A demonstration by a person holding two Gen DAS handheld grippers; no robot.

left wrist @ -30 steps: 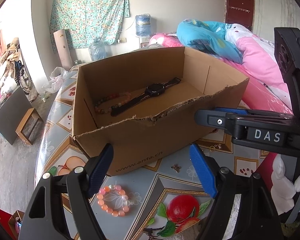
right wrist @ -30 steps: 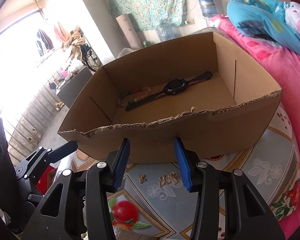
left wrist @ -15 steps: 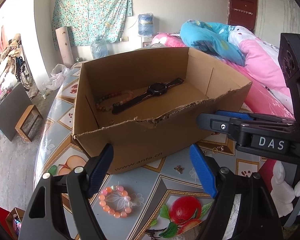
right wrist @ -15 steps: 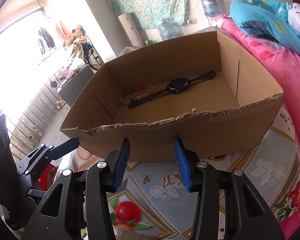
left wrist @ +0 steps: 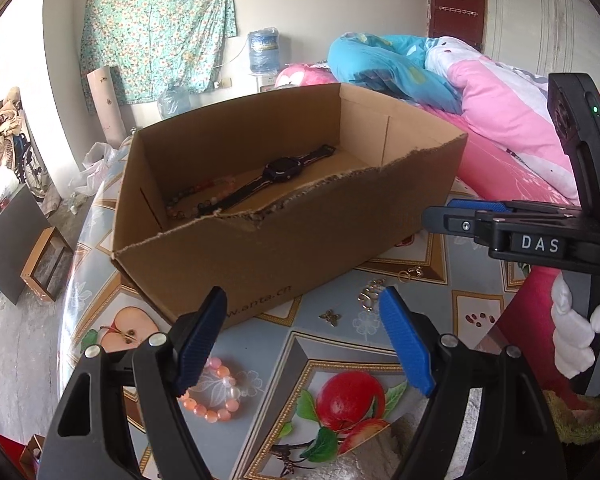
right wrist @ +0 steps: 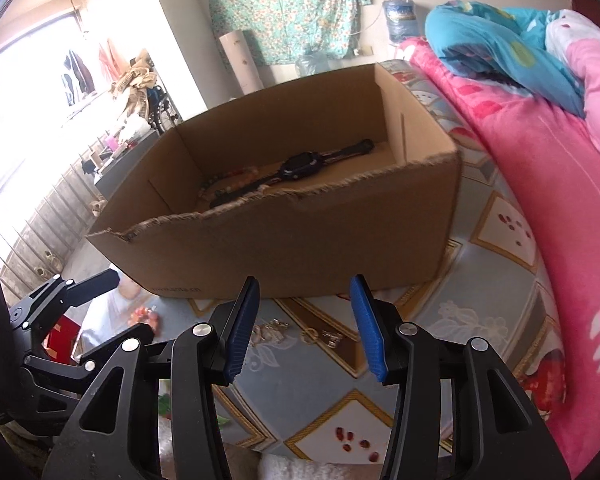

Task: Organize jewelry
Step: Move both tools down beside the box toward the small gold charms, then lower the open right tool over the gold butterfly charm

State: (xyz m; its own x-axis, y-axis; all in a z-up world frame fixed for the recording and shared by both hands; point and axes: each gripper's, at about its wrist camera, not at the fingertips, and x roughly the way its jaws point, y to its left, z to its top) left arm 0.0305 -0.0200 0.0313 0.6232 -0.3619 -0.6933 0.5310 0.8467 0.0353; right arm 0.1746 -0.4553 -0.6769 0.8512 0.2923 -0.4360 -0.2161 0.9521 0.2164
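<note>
L gripper (left wrist: pixel 302 336): jaws wide, empty.
R gripper (right wrist: pixel 304 322): jaws apart, empty.
Brown cardboard box (left wrist: pixel 300 248): holds black wristwatch (left wrist: pixel 282 170).
Pink bead bracelet (left wrist: pixel 216 390): table's near edge.

Black claw (left wrist: pixel 302 346) frames, ribbed blue pads (left wrist: pixel 405 340), silver screws, white glove (left wrist: pixel 574 330).

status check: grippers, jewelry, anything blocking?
Left gripper and right gripper open, empty. Watch in box; pink bracelet, small gold pieces on table. No obstruction.
</note>
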